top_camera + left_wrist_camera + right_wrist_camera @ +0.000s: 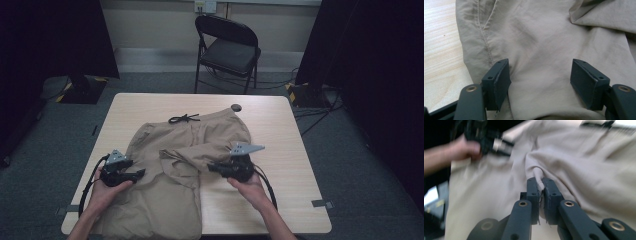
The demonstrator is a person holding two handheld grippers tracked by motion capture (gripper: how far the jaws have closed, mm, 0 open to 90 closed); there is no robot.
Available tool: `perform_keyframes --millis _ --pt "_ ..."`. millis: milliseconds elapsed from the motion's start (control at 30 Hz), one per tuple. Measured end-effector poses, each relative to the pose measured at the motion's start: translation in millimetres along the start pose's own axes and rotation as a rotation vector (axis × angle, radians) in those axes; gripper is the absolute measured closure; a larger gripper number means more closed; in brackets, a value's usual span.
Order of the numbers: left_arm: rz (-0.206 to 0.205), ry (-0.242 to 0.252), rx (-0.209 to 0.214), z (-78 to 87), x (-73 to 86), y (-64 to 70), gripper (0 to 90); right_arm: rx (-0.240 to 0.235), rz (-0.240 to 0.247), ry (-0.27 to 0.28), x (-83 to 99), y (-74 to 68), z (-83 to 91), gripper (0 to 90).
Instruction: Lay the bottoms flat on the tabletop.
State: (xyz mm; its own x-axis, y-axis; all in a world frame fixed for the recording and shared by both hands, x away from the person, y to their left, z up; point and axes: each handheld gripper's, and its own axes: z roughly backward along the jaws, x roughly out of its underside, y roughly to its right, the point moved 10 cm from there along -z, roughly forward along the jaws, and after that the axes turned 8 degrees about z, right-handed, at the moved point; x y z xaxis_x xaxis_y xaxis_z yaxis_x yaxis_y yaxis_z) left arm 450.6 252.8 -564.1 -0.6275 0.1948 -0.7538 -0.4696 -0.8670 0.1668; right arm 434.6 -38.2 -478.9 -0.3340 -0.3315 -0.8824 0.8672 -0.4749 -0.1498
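Khaki trousers (170, 165) with a black drawstring (183, 118) lie on the wooden table (280, 135), one leg folded across toward the left. My right gripper (211, 167) is shut on a fold of that leg's fabric; the right gripper view shows the cloth (584, 170) pinched between the jaws of the right gripper (541, 185). My left gripper (142, 173) hovers over the trousers' left side, open. In the left gripper view the left gripper (540, 75) has its jaws wide apart above smooth khaki cloth (539, 37), near the side seam.
A black folding chair (227, 47) stands beyond the table's far edge. A small dark round disc (236, 107) lies near the far edge. Bare tabletop (441, 50) runs left of the trousers and to their right. Dark stands and cables flank the table.
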Motion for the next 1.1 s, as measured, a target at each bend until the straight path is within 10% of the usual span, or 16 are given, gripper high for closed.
perform_keyframes --millis 200,400,667,867,1100 --pt "0.002 0.003 0.001 0.2 -0.4 -0.6 31.6 0.128 -0.099 0.012 -21.9 64.9 -19.8 84.4" --pt "0.004 0.004 0.003 0.3 -0.5 -0.8 31.3 0.264 -0.206 -0.101 19.4 120.5 -41.3 79.5" --pt "-0.003 -0.001 0.003 0.1 -0.1 -0.3 31.2 0.271 -0.192 -0.087 29.3 114.2 -25.4 54.2" --pt "-0.001 0.000 0.001 -0.1 0.0 0.1 31.2 0.263 -0.124 -0.045 17.9 98.6 -3.9 68.0" --pt "0.001 0.002 0.004 0.1 -0.3 -0.3 31.2 0.316 -0.109 -0.132 44.2 109.1 -17.4 58.3"
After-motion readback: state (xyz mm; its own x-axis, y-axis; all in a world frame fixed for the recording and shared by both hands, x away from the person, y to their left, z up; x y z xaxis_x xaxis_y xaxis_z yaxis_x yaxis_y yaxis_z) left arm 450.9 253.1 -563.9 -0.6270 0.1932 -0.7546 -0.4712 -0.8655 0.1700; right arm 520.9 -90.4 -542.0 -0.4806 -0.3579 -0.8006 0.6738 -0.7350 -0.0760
